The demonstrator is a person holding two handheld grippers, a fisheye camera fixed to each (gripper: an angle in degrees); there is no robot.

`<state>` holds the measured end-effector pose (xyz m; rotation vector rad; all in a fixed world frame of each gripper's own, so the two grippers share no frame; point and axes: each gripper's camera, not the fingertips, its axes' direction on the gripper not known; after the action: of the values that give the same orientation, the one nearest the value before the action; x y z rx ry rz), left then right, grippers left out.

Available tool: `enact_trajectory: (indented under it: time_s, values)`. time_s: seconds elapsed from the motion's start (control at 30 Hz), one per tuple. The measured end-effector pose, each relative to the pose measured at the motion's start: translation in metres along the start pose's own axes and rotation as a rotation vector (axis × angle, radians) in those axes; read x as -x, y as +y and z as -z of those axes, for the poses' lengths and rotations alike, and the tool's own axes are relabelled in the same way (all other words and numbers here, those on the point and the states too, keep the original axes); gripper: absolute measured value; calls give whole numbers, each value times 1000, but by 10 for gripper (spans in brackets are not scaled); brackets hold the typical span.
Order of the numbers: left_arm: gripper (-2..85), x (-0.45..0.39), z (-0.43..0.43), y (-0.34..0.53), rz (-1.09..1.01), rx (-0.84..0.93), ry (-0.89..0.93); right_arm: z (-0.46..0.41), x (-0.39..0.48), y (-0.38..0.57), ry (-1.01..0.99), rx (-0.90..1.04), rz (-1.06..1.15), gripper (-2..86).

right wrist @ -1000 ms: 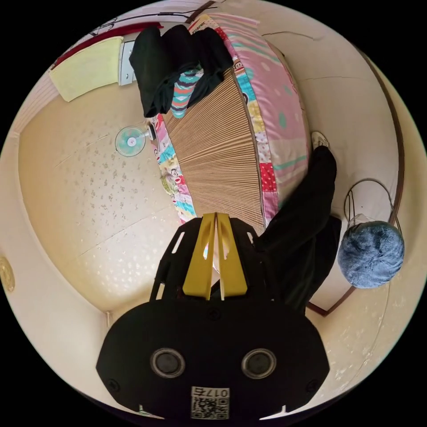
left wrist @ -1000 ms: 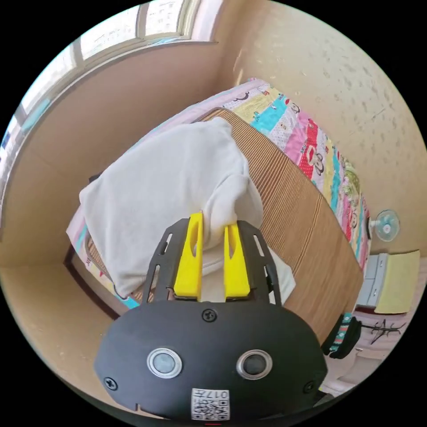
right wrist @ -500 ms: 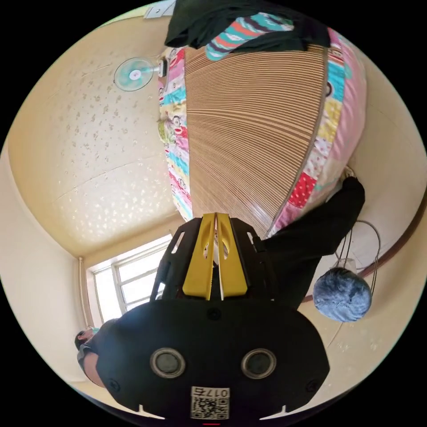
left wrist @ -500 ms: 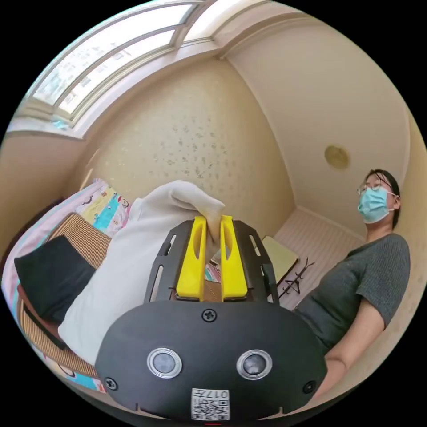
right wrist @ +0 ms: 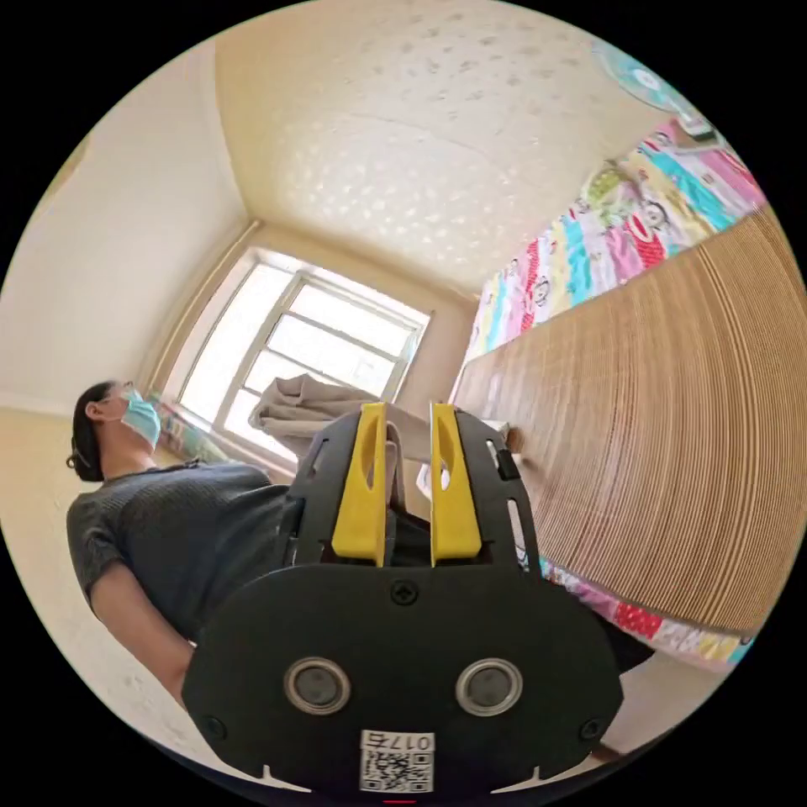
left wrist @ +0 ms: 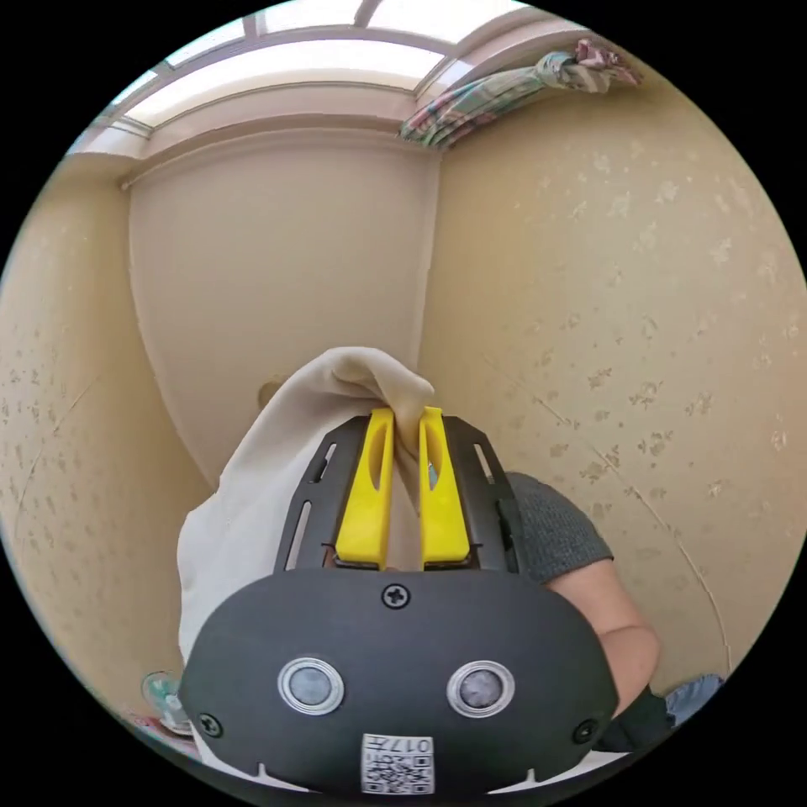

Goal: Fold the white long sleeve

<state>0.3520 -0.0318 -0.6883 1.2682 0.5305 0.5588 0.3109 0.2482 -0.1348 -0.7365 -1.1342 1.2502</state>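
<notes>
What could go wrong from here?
1. The left gripper pinches only a small bunch of the white long sleeve; the hanging cloth may slip out.
2. The right gripper has its jaws apart with cloth between them, so one grip likely carries everything and the shirt may swing.

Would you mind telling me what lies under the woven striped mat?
A colourful patchwork quilt shows past the edges of the brown woven striped mat; whatever lies beneath the mat's middle is covered.
</notes>
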Motion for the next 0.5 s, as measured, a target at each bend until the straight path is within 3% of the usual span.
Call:
enact_trajectory:
  time_s: [0.17,0.5]
  values:
    - [53,44,-26,82,231,-60,155,-102,64,-28,22,228,308,181]
    - [53,89,-91,243,705,3,427,-209,61,-30,-72,208,454,212]
